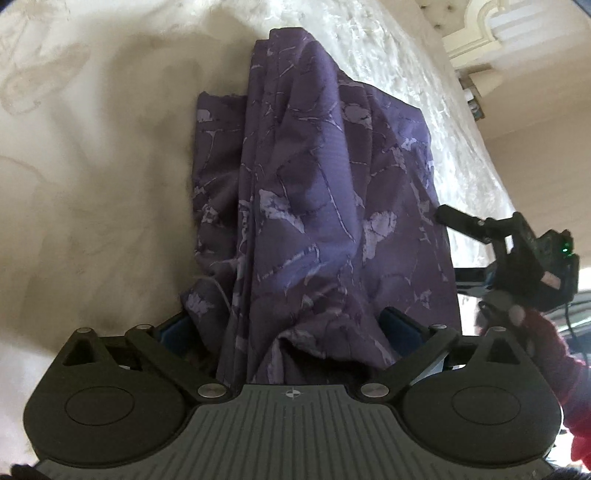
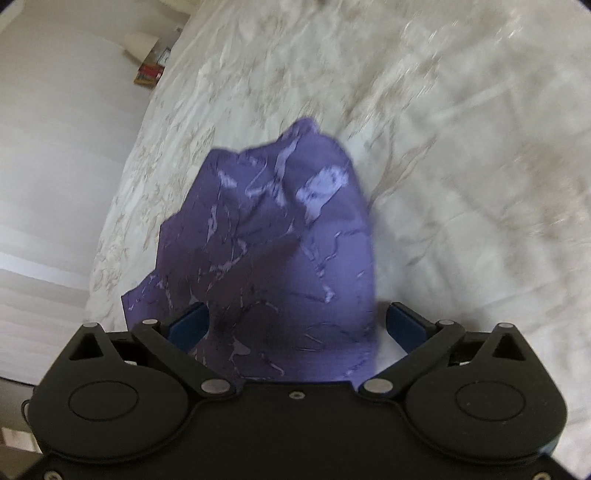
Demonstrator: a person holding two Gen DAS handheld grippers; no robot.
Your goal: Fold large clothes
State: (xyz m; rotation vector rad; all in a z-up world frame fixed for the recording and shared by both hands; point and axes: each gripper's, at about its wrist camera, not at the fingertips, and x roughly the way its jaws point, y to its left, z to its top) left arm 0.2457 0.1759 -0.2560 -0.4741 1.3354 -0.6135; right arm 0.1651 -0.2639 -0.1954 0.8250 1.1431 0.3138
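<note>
A large purple garment with a pale leaf print point(image 1: 317, 192) lies bunched on a cream patterned bedspread point(image 1: 92, 166). My left gripper point(image 1: 284, 328) has its blue-padded fingers spread wide, with a fold of the cloth draped between them. My right gripper point(image 2: 295, 325) is also spread wide, with the purple cloth point(image 2: 280, 236) heaped between its fingers. The right gripper shows in the left wrist view point(image 1: 517, 251) beside the garment's right edge, held by a hand in a red sleeve.
The bedspread point(image 2: 443, 147) fills most of both views. A bedside lamp and books point(image 2: 147, 62) stand at the bed's far left edge. A cream carved headboard point(image 1: 498, 33) and wall are at the upper right.
</note>
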